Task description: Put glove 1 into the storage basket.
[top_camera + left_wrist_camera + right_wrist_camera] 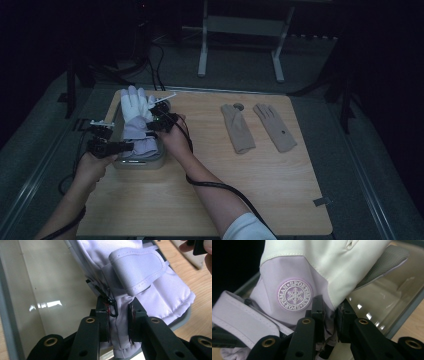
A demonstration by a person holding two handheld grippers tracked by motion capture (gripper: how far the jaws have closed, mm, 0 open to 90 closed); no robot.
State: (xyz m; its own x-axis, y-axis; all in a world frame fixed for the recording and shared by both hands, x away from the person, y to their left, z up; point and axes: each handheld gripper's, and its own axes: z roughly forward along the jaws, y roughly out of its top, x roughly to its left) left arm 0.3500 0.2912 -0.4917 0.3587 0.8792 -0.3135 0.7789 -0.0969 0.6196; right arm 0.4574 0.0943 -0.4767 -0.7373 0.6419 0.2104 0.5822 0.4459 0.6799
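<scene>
At the frame's left, your left gripper (117,320) and right gripper (329,320) both pinch the padded lilac-and-white fabric ski glove (134,117), held over the smooth, glossy rectangular grey tray (150,163).

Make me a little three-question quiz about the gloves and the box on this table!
1. True or false: both grippers, left gripper and right gripper, are shut on the white and lilac ski glove.
2. How many tan gloves lie on the wooden table?
3. Over what is the ski glove held: A the grey tray, B the floor, C the tan gloves?

Key: 1 true. 2 two, lying flat to the right. 3 A.
</scene>
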